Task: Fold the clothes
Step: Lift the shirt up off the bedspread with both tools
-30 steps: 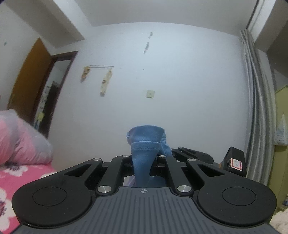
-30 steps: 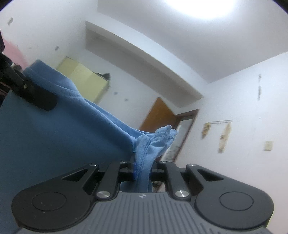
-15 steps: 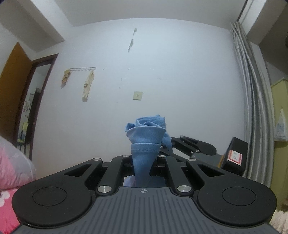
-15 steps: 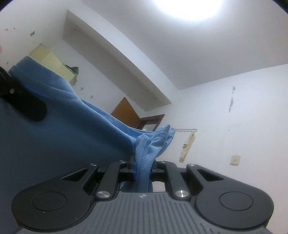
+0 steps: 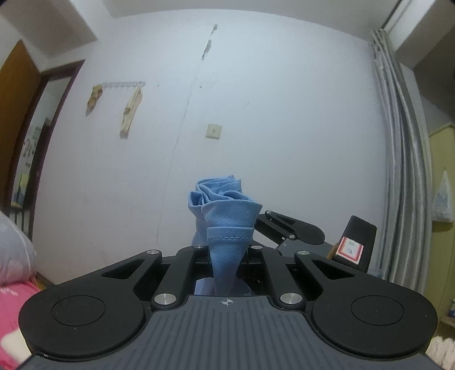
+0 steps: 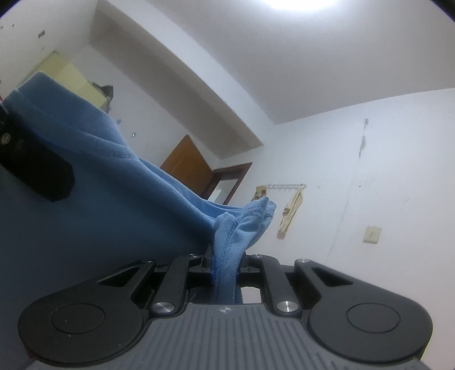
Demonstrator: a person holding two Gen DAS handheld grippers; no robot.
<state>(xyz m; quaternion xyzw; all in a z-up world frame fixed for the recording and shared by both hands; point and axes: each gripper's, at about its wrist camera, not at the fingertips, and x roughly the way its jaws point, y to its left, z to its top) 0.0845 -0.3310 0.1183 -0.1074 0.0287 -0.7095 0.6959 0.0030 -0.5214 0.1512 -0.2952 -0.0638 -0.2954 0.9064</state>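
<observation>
left claw [image 5: 227,256] clamps blue garment [image 5: 227,224] | right claw [image 6: 226,264] clamps it too | cloth hides left of right view

Both hand-held grippers, left [image 5: 227,253] and right [image 6: 226,260], raised, clamped tight.

A blown-out ceiling light [image 6: 298,2] glares at the top of the right wrist view (the wall below stays evenly lit). Both views are sharp, bowing strongly at the edges, with dark corners.
</observation>
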